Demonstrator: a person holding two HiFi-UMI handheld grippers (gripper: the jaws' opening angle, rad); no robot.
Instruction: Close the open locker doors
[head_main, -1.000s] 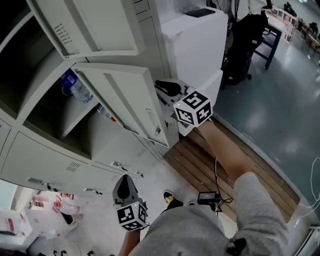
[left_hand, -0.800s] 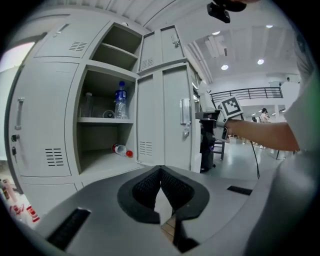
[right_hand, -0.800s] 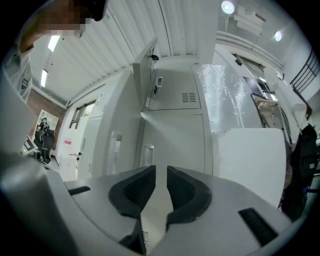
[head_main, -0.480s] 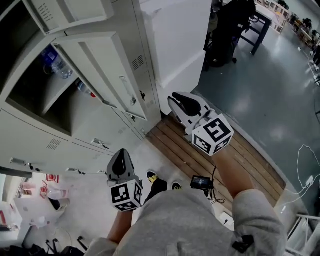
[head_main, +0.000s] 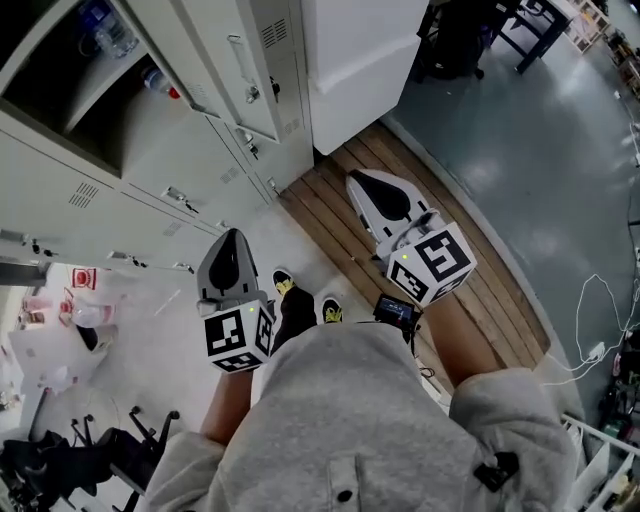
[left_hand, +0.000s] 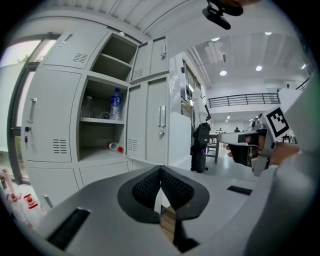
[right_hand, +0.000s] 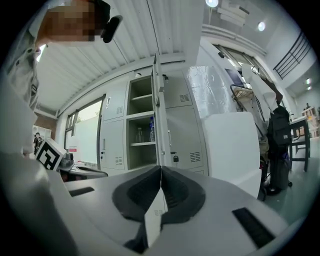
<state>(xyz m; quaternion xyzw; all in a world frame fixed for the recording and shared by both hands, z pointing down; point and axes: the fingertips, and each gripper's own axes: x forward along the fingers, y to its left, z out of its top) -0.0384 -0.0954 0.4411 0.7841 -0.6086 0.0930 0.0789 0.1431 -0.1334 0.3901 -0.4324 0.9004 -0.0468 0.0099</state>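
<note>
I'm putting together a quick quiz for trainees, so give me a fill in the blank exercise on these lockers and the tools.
The locker door with the handle stands ___. The red-capped bottle lies on its ___. The blue-labelled bottle stands ___ on the shelf above. The left tool has its jaws shut and holds ___.
Missing words: open; side; upright; nothing.

- Two open locker doors: an upper door and a lower door.
- Three bottles:
  - two upright on the locker shelf, a blue-labelled bottle and a clear bottle;
  - one red-capped bottle lying near the front edge of the compartment floor.
- Two shoes: one shoe and another shoe.
- Two grippers: the left gripper and the right gripper.
</note>
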